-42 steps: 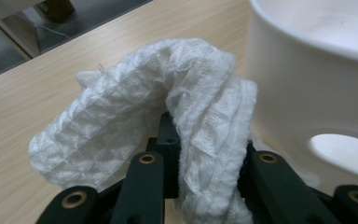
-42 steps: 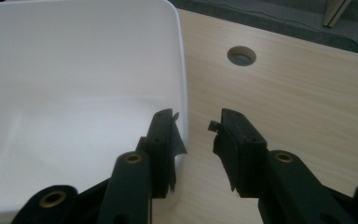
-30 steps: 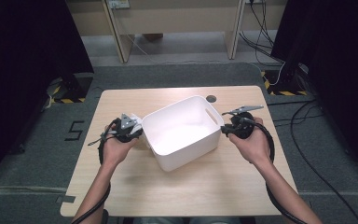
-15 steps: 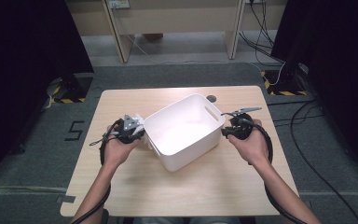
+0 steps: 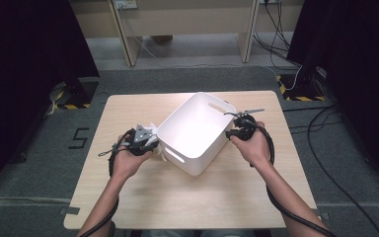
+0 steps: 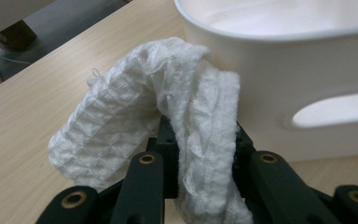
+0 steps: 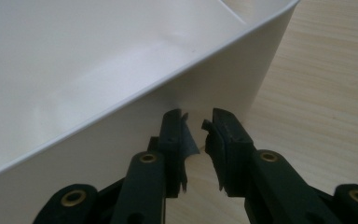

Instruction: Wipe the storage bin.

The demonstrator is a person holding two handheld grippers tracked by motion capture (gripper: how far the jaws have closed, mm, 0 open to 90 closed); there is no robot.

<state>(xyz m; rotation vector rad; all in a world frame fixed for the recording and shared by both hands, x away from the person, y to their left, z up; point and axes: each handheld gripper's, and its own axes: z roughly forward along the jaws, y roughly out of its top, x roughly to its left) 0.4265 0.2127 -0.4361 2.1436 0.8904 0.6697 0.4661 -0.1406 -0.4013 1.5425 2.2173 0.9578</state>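
Note:
A white plastic bin (image 5: 202, 160) with slot handles stands skewed in the middle of the wooden table (image 5: 128, 192). My left gripper (image 5: 154, 143) sits at the bin's left wall, shut on a crumpled white cloth (image 5: 150, 131). In the left gripper view the cloth (image 6: 135, 107) bulges up between the jaws of that gripper (image 6: 200, 135), right beside the bin (image 6: 270, 60). My right gripper (image 5: 228, 133) is at the bin's right side. Its jaws (image 7: 196, 123) have just been opening and stand slightly apart with nothing between them, just short of the outer wall (image 7: 121, 135) below the rim.
Bare tabletop (image 7: 326, 93) lies to the right of the bin and along the near edge. Beyond the table are grey floor, cables (image 5: 325, 123) and wooden furniture legs (image 5: 123, 29). Dark curtains flank both sides.
The bin has turned a little on the table. My right gripper has moved in toward the bin's right wall and lower, and its jaws have parted. The left gripper has kept its hold on the cloth.

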